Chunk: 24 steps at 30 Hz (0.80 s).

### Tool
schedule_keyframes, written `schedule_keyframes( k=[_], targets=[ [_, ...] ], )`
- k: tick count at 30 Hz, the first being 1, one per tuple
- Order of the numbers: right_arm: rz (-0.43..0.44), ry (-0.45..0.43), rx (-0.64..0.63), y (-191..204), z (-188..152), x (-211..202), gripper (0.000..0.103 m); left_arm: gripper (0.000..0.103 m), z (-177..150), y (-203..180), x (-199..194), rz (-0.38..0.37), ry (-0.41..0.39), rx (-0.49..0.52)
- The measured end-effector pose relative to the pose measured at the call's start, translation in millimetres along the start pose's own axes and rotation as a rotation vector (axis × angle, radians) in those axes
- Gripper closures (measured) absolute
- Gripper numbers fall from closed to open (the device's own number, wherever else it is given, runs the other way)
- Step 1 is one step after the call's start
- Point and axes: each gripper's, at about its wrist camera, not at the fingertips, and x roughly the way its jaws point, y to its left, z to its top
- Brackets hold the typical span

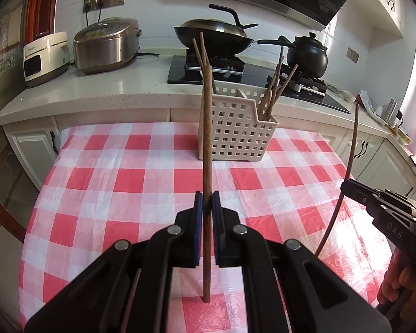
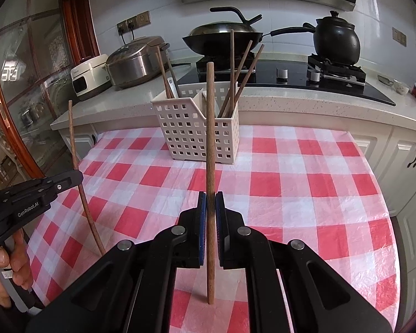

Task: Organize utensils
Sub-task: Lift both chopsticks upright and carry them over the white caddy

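1. While each gripper is clamped on one upright chopstick, the step in hand looks like carrying them to the basket (image 1: 237, 127).
2. Left gripper (image 1: 207, 202) pinches its chopstick (image 1: 207, 144); right gripper (image 2: 210, 204) pinches its chopstick (image 2: 210, 144).
3. The basket stands ahead of both; next, probably lift each stick over a compartment and release.

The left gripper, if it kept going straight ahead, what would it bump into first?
Most likely the white perforated utensil basket standing ahead on the checkered tablecloth. The left gripper points nearly at its left front corner, though depth is hard to judge.
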Motion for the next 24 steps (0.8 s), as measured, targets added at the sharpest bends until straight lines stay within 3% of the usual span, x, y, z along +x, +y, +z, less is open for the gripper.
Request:
schedule_keyframes(
  k=[12,24],
  targets=[
    [0.004,-0.002,0.000,1,2,-3,0.095,0.096,4,-3,-4,-0.010,-0.009,0.003],
    [-0.048,0.005,-0.017,5,24,6,0.095,0.096,24,-7,7,-0.056,-0.007,0.013]
  ],
)
